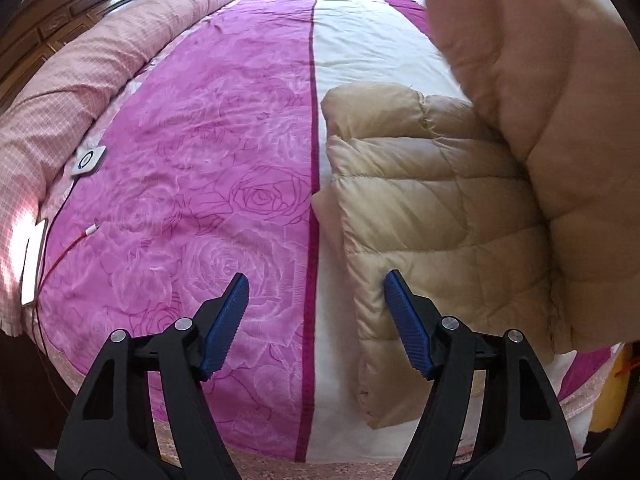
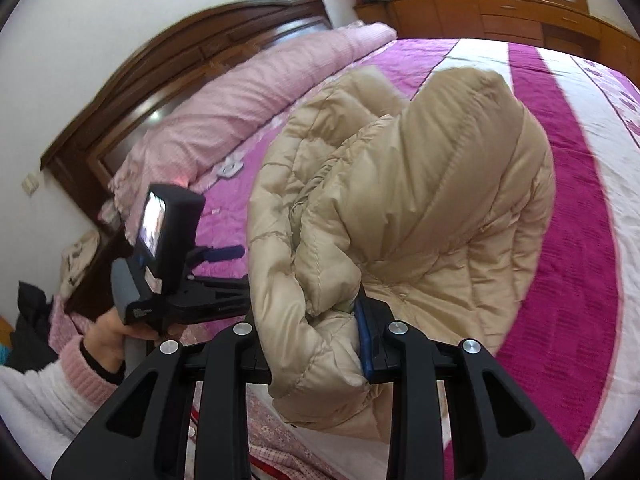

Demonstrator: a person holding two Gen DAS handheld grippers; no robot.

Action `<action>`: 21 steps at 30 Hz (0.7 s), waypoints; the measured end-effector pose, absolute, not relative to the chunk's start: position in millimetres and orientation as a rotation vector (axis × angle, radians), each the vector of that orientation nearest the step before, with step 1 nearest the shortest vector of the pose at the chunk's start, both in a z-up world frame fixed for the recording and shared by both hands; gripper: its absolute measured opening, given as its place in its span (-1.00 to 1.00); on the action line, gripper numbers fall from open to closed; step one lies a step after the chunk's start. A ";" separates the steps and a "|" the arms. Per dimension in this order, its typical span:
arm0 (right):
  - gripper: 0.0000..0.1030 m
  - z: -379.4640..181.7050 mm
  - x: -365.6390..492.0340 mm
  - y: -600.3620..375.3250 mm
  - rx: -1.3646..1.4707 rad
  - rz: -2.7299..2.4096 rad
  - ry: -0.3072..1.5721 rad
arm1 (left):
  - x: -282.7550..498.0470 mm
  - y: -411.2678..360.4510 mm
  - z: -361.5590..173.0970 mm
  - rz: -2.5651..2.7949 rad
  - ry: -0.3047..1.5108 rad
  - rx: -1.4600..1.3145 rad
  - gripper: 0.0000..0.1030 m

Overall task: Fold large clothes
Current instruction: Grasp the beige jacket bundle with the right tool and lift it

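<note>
Bed [image 1: 224, 128] – fills both views, spread with a magenta rose-print cover banded in white; its near edge is cut off by the gripper frames in both views.

Headboard [image 2: 168, 72] – dark wood, partly hidden behind a rolled pink quilt [image 1: 80, 76] along the head of the bed.

Down jacket [image 1: 432, 208] – beige, quilted, the task's garment. One part lies flat on the white band of the cover; another part is lifted and hangs close to the left wrist lens, blurred, hiding the bed's far right side. Collar, zip and sleeves cannot be told apart in the bunched folds.

Right gripper [image 2: 320, 332] – closed narrowly on a thick fold of the jacket. Only one blue pad shows; the other is buried under the fabric.

Left gripper [image 1: 316, 320] – jaws wide apart with nothing between them, above the cover just beside the jacket's near edge. In the right wrist view it shows from the side, with its camera screen, held by a hand [image 2: 108, 332] in a pink cuff.

Small white device [image 1: 89, 159] – on the cover near the quilt, with a thin cable; what it is cannot be made out.
</note>
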State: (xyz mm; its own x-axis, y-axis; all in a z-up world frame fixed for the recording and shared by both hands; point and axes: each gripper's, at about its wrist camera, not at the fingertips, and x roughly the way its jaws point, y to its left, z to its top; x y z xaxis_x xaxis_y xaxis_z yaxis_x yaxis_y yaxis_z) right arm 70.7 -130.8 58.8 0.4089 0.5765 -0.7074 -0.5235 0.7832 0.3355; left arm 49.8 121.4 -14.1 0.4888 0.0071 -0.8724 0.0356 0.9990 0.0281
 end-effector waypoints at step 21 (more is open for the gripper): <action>0.41 -3.8 72.4 -55.3 0.052 0.784 1.029 | 23.3 180.3 10.0 0.103 1.033 0.009 0.36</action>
